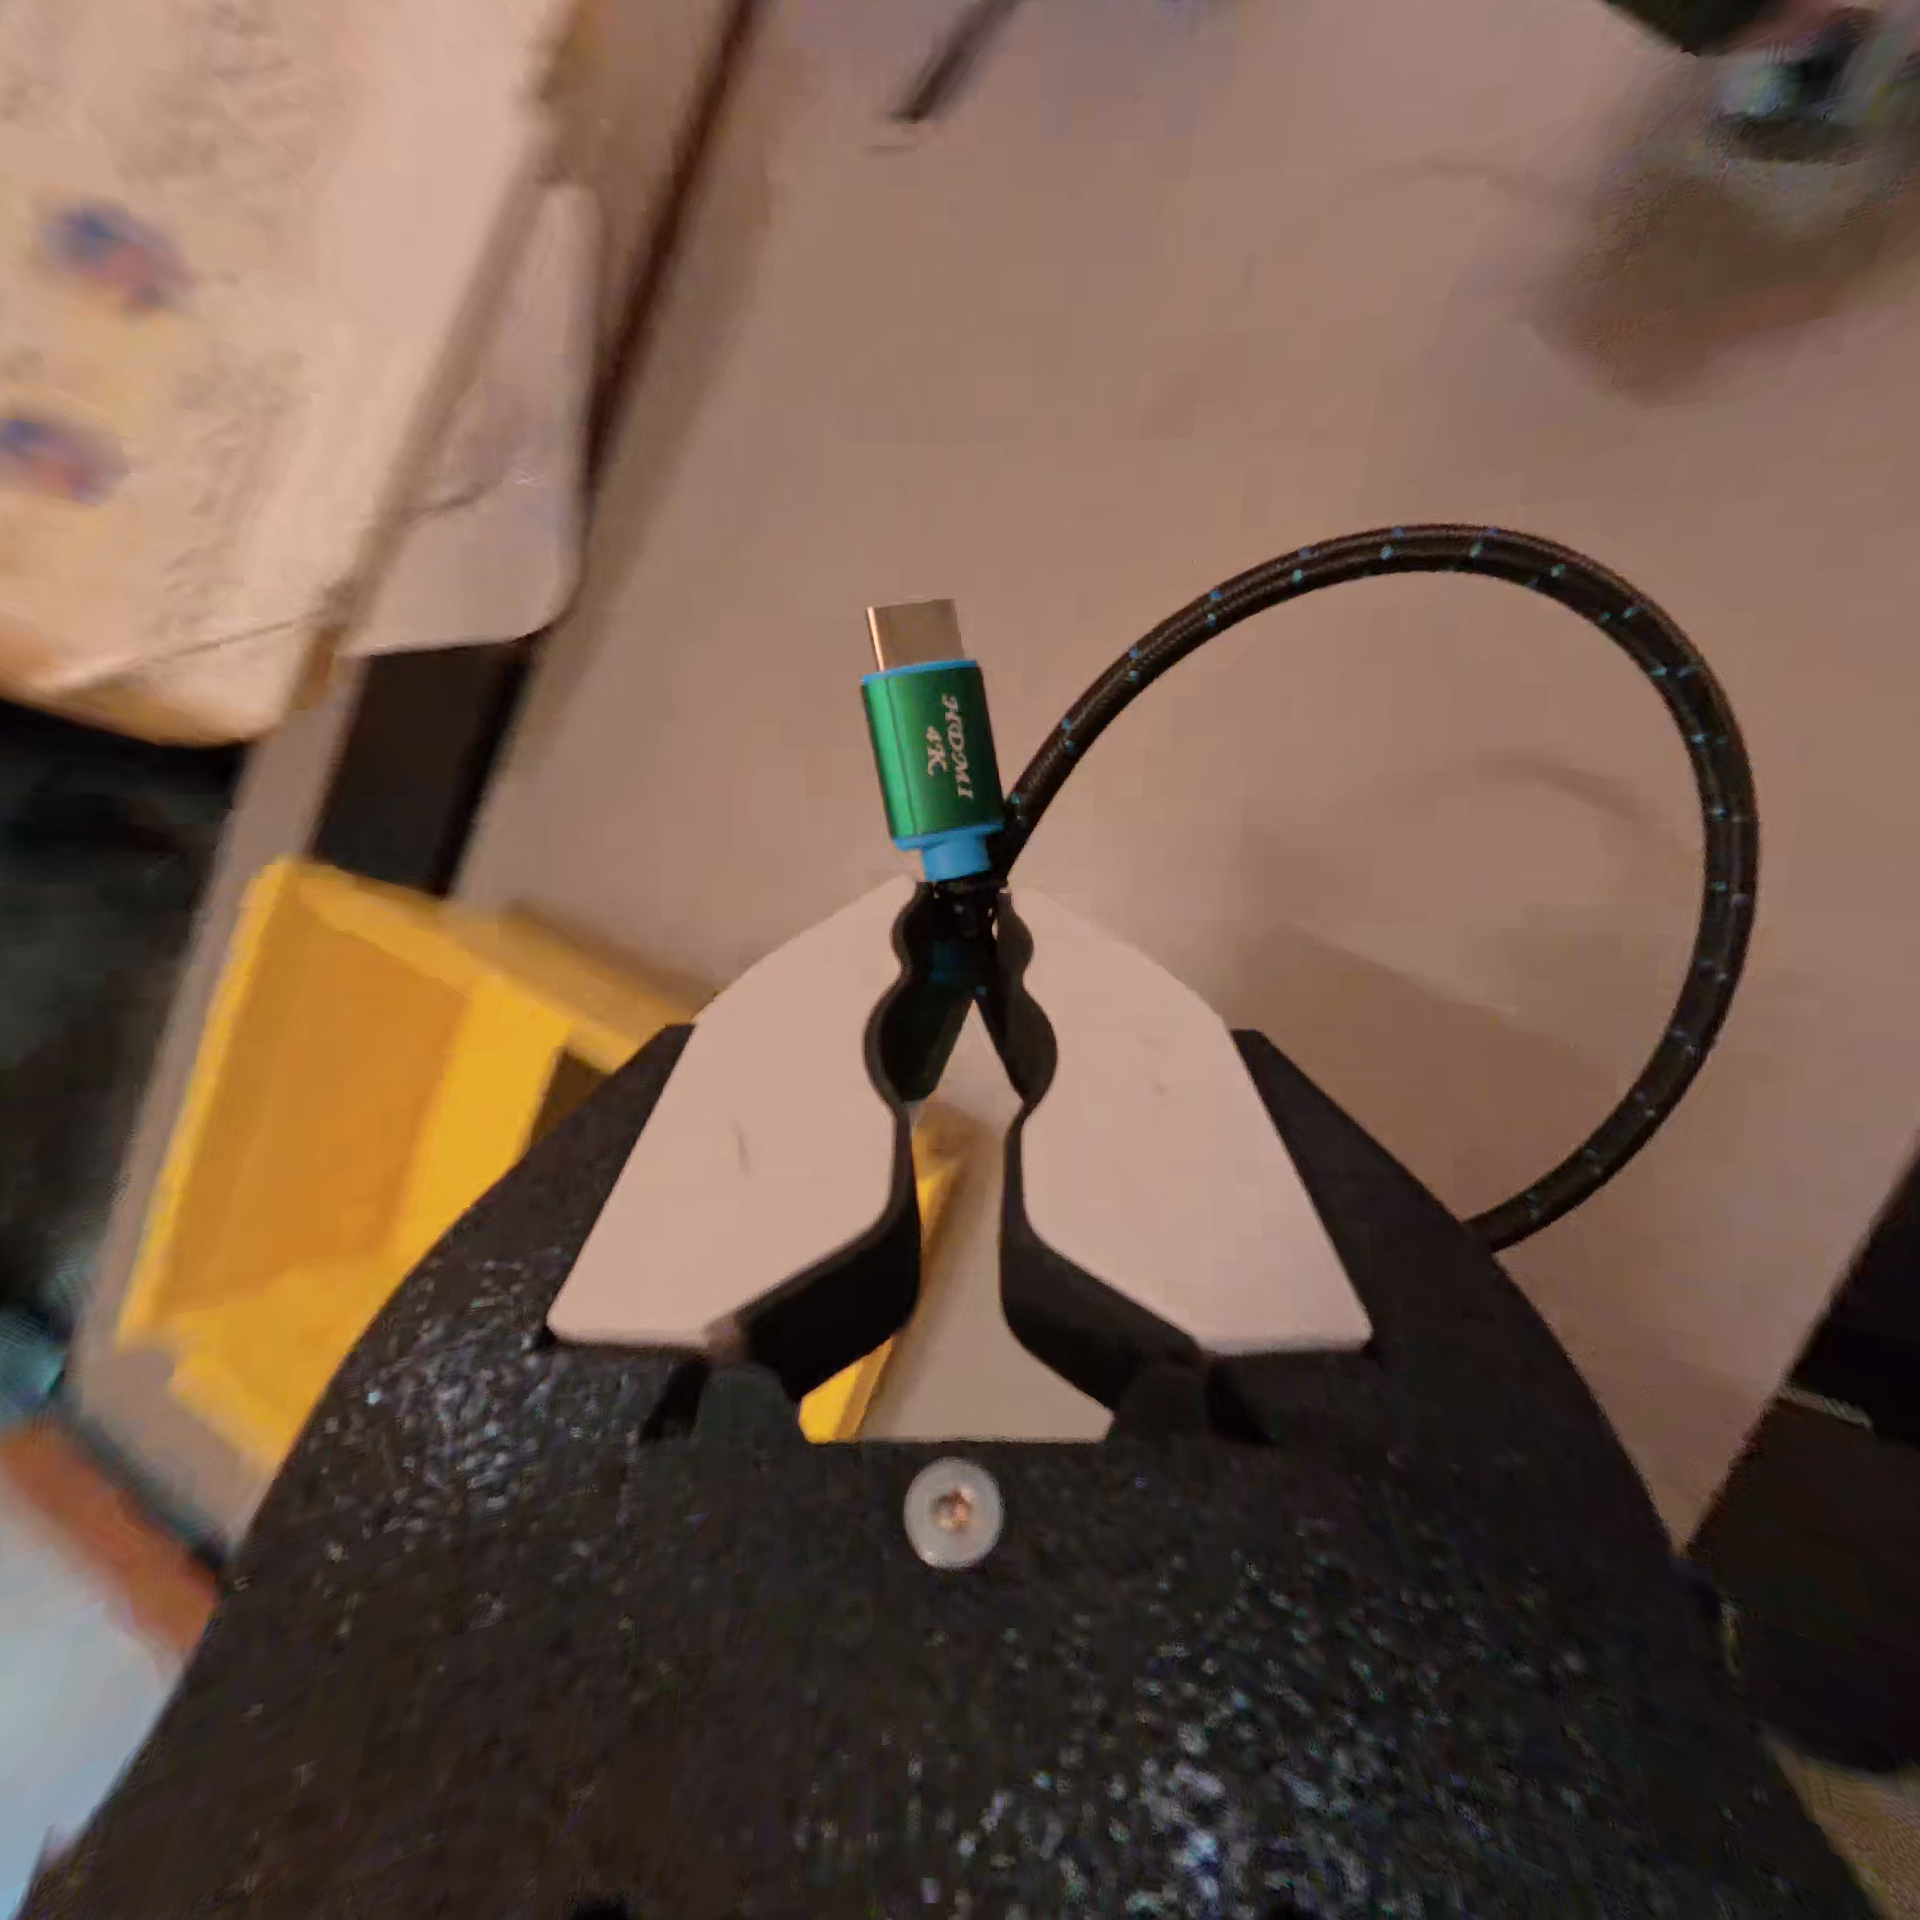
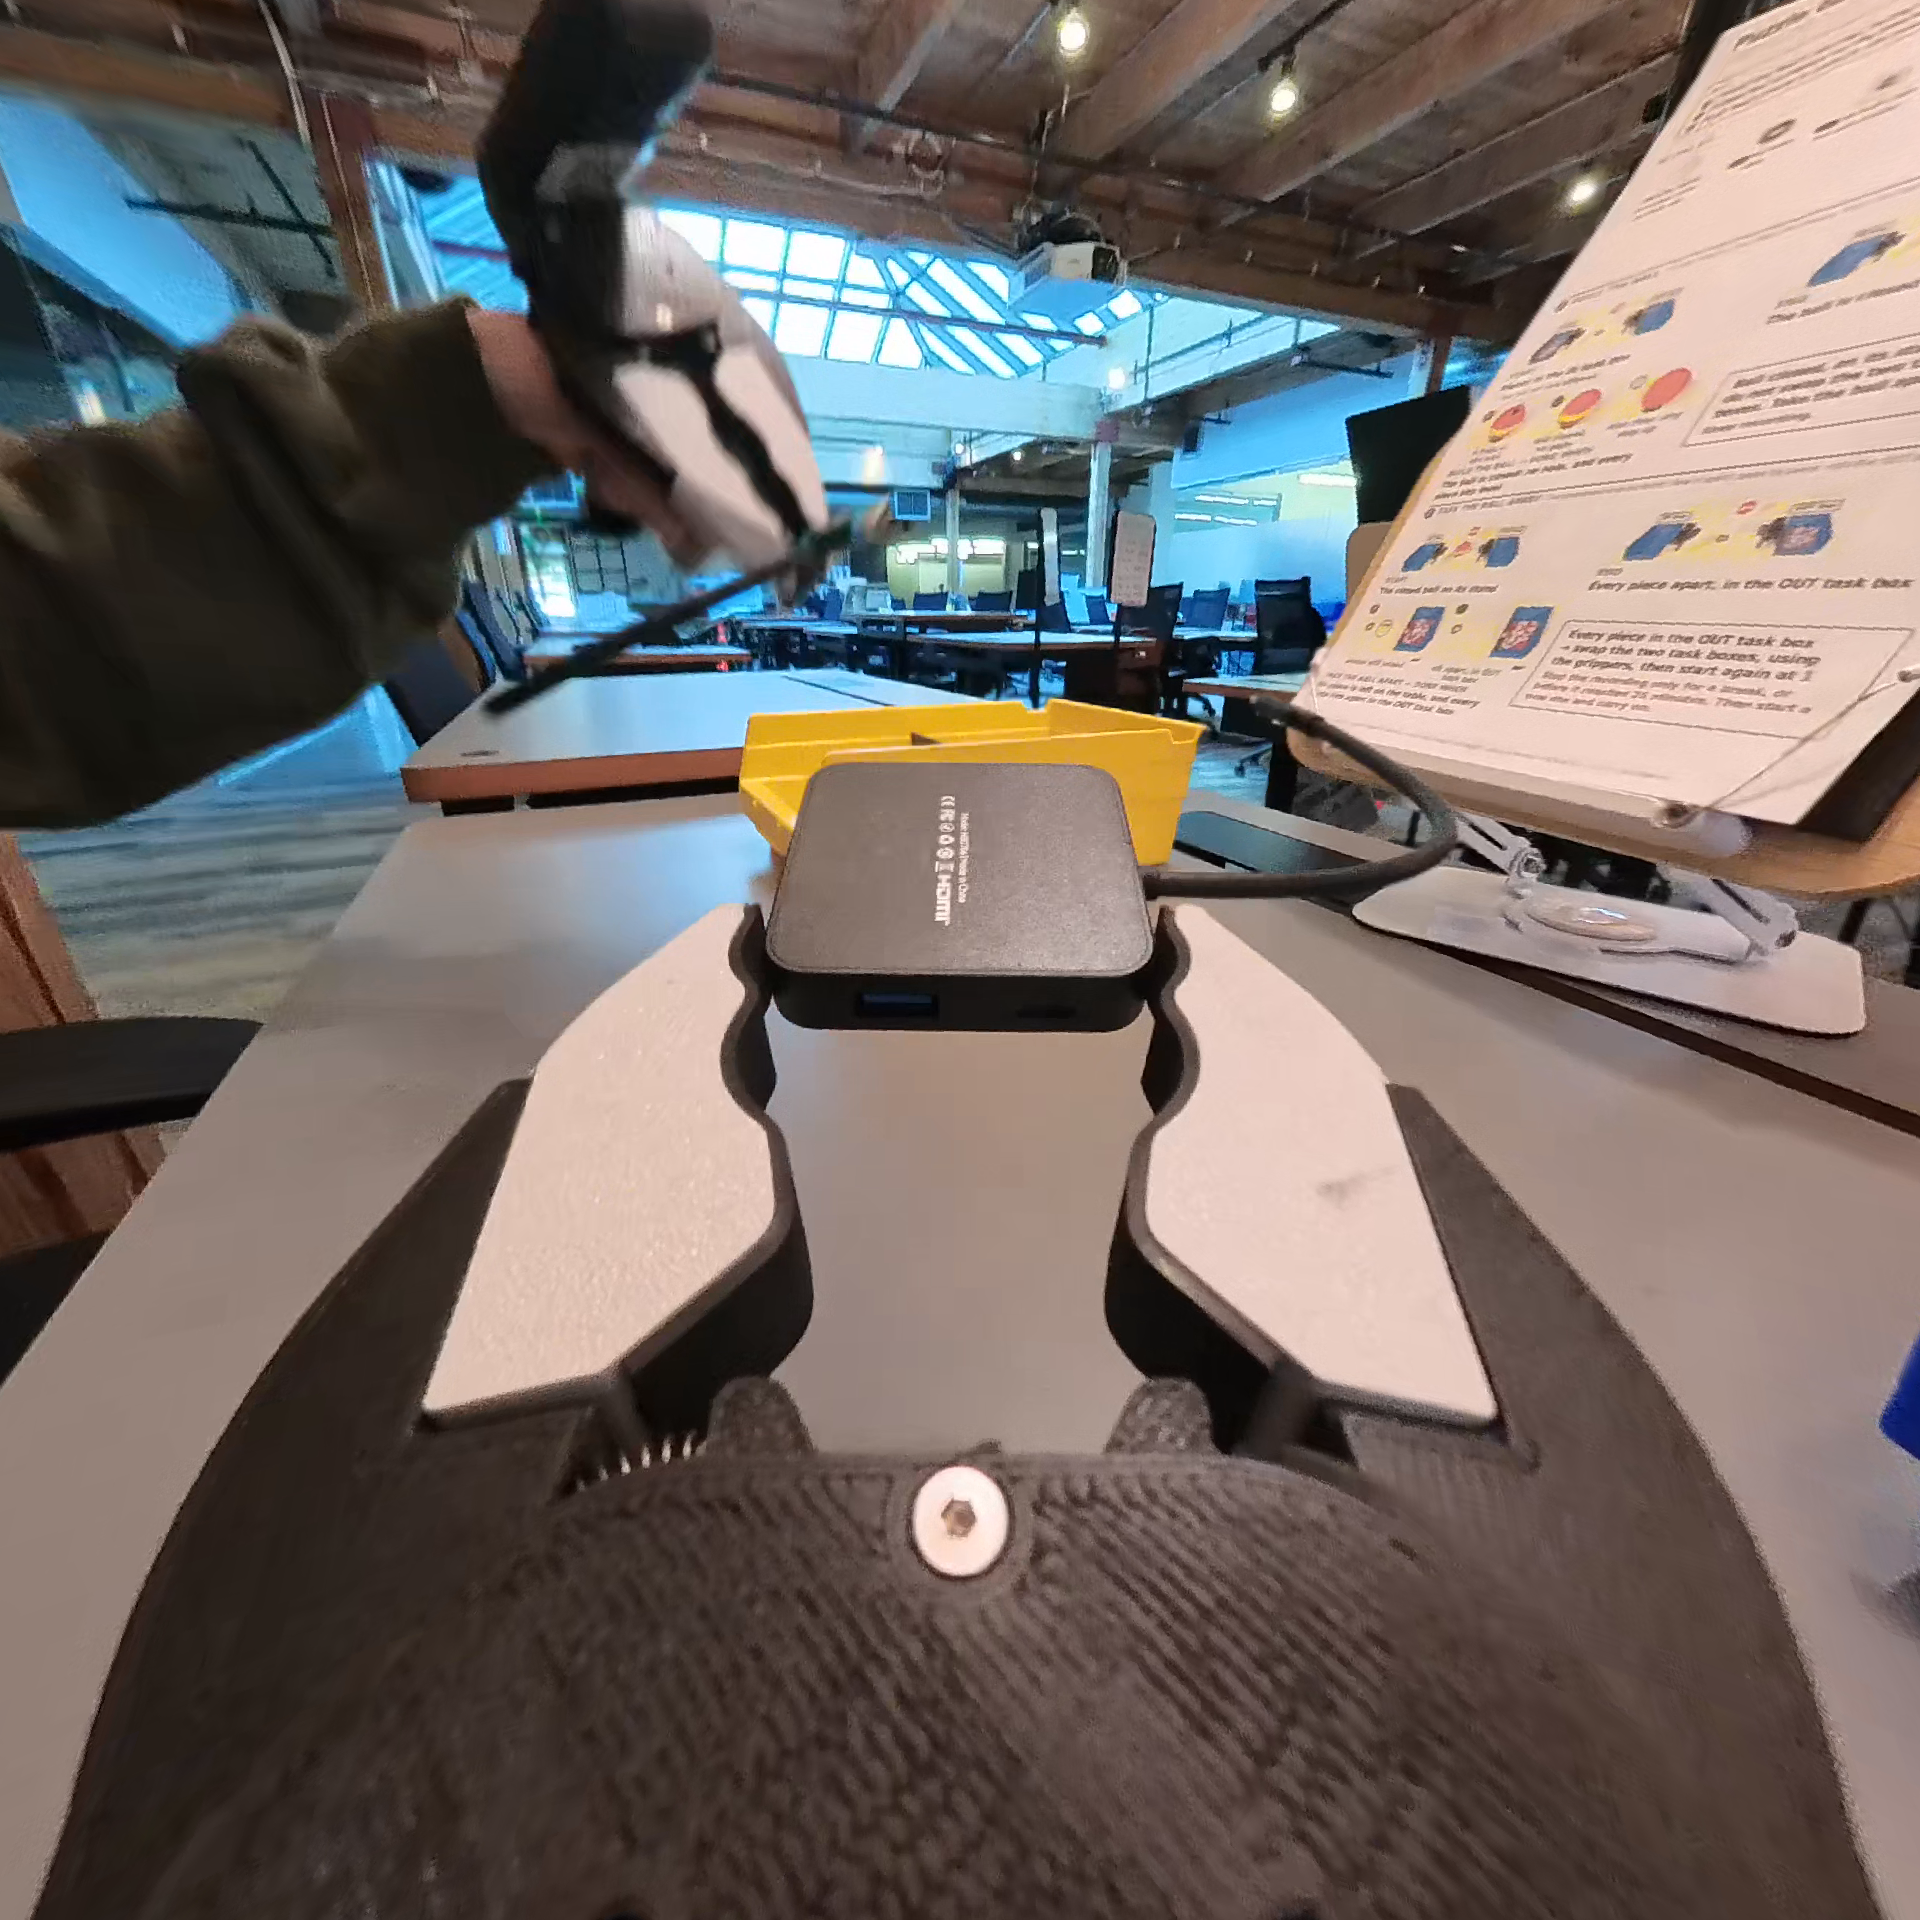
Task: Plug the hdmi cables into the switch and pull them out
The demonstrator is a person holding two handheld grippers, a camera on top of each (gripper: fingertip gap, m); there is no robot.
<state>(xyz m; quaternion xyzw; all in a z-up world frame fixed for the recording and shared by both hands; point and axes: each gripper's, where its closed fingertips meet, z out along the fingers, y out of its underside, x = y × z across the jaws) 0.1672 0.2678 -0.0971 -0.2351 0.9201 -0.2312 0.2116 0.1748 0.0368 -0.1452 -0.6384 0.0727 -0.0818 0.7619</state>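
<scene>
My left gripper (image 1: 958, 894) is shut on a black braided cable (image 1: 1621, 790) just behind its green plug (image 1: 932, 753). The plug points away from me with its metal tip bare, and the cable loops off to the right. In the right wrist view the same gripper (image 2: 821, 540) is held high at the upper left, above the table, with the cable trailing down-left. My right gripper (image 2: 958, 935) is shut on the black switch box (image 2: 961, 878), a finger on each side. The box rests on the grey table (image 2: 520, 935). Its front ports face me.
A yellow bin (image 2: 1122, 748) stands right behind the switch and also shows low left in the left wrist view (image 1: 343, 1122). The switch's own black cable (image 2: 1351, 873) runs right toward a stand (image 2: 1621, 935) that holds an instruction sheet. A person's sleeve (image 2: 208, 561) is at left.
</scene>
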